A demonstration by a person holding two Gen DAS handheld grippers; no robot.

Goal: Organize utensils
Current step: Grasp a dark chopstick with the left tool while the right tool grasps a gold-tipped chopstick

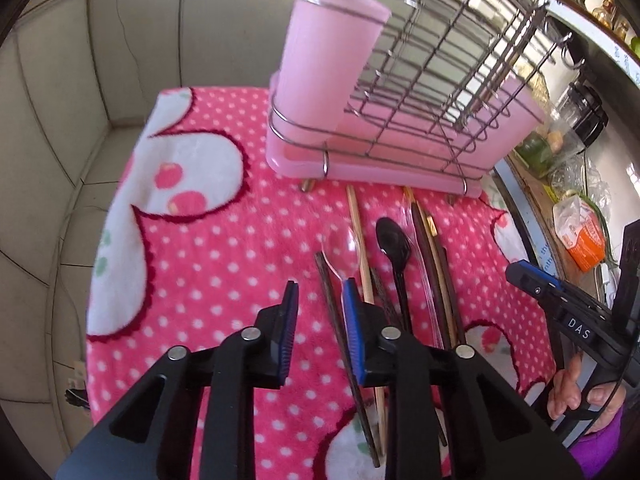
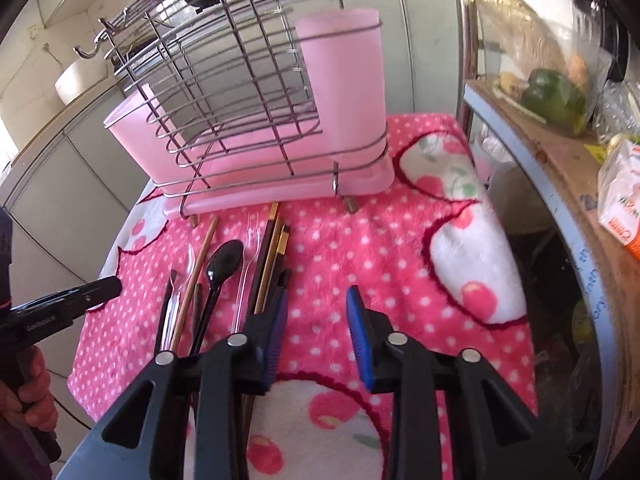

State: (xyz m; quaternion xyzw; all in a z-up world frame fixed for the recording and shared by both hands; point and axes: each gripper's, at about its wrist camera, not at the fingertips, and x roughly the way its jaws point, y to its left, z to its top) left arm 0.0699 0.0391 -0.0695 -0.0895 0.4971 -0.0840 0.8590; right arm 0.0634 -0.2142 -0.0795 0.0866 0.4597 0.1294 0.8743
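Observation:
Loose utensils lie on a pink dotted cloth [image 1: 208, 264]: a black spoon [image 1: 394, 246], a clear plastic spoon [image 1: 340, 250], a clear fork [image 2: 250, 256], and several wooden and dark chopsticks [image 1: 358, 232]. Behind them stands a wire rack [image 1: 420, 92] with a tall pink cup [image 1: 320, 64] and a low pink holder [image 2: 132, 132]. My left gripper [image 1: 320, 292] is open and empty, hovering left of the utensils, its right finger over a dark chopstick. My right gripper [image 2: 318, 300] is open and empty, to the right of the utensils [image 2: 224, 272].
A shelf [image 2: 552, 160] with a green pepper [image 2: 556, 96], bags and a carton [image 1: 580, 232] stands to the right of the table. Grey cabinet fronts [image 1: 60, 120] lie behind and left. The cloth's right part [image 2: 400, 260] holds nothing.

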